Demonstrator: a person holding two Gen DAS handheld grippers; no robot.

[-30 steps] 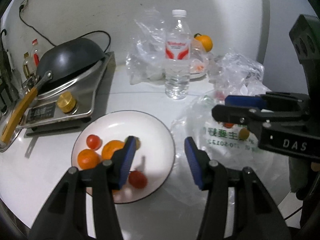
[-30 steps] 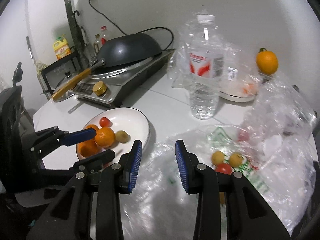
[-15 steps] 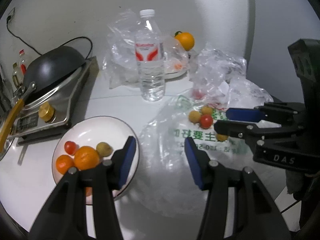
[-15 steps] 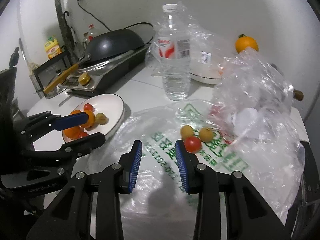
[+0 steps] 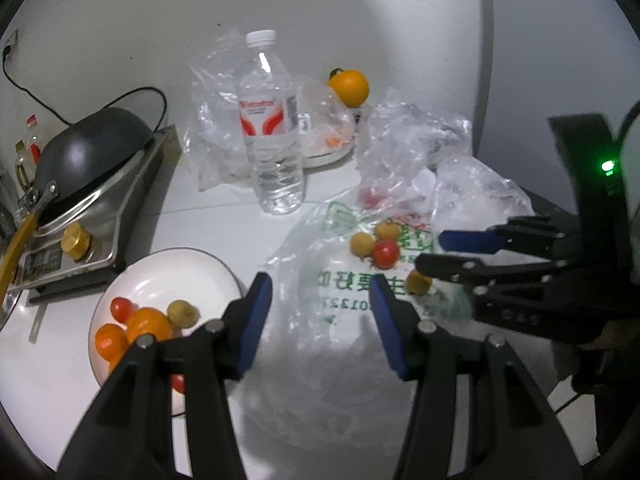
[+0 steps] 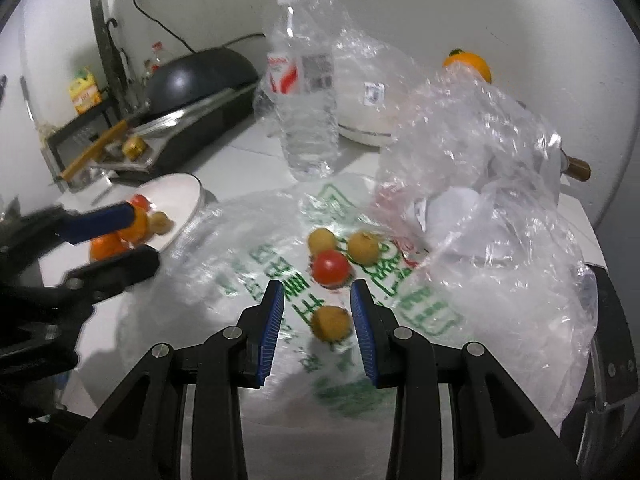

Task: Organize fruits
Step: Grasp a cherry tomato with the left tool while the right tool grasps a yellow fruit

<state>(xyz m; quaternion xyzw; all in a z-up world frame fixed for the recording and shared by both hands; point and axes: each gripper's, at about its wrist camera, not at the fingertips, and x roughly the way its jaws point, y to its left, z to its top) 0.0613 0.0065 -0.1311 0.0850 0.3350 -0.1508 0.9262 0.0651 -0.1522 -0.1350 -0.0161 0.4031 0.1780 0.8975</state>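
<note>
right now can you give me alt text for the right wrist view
The right gripper hovers with open jaws over a small yellow-brown fruit on a printed plastic bag. Beyond it lie a cherry tomato and two more yellow-brown fruits; a water bottle stands behind.

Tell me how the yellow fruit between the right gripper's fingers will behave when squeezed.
The yellow fruit looks round and smooth, so it may roll off. It lies on the crinkly plastic bag, which could slide. The right gripper straddles it, apparently without contact.

Both grippers are pointing downward: left gripper (image 5: pixel 320 314) standing parted and empty, right gripper (image 6: pixel 317 322) standing narrower.
</note>
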